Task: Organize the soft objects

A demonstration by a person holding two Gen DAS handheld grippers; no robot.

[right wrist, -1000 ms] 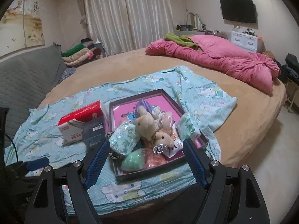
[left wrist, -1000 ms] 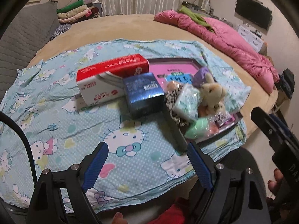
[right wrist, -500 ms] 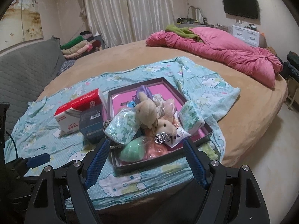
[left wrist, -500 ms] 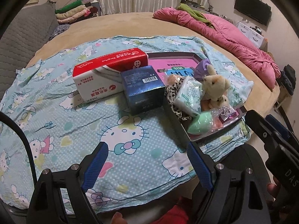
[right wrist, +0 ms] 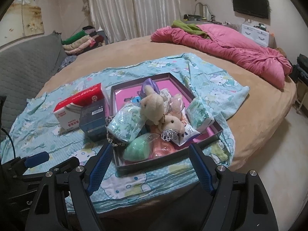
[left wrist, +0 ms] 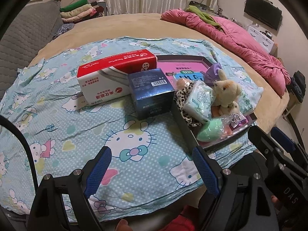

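Note:
A dark shallow tray (right wrist: 169, 156) with a pink floor sits on a Hello Kitty cloth and holds a pile of soft things: two beige plush toys (right wrist: 154, 105), tissue packs (right wrist: 126, 123), a green sponge egg (right wrist: 137, 150) and an orange one. In the left wrist view the same tray (left wrist: 182, 123) lies right of centre, with a plush toy (left wrist: 226, 90) on top. My left gripper (left wrist: 152, 171) hovers open over the cloth, short of the tray. My right gripper (right wrist: 149, 167) stands open just in front of the tray's near wall. Nothing is between either pair of jaws.
A red and white tissue box (left wrist: 113, 77) and a dark blue box (left wrist: 151, 93) stand left of the tray. The Hello Kitty cloth (left wrist: 63, 127) covers a round tan bed (right wrist: 240, 100). A pink quilt (right wrist: 231, 52) lies at the back right, a grey sofa (right wrist: 23, 65) at the left.
Both views have closed in slightly on the tray and the boxes, and the right view tilted down a little. Both grippers stay open; nothing on the cloth has moved.

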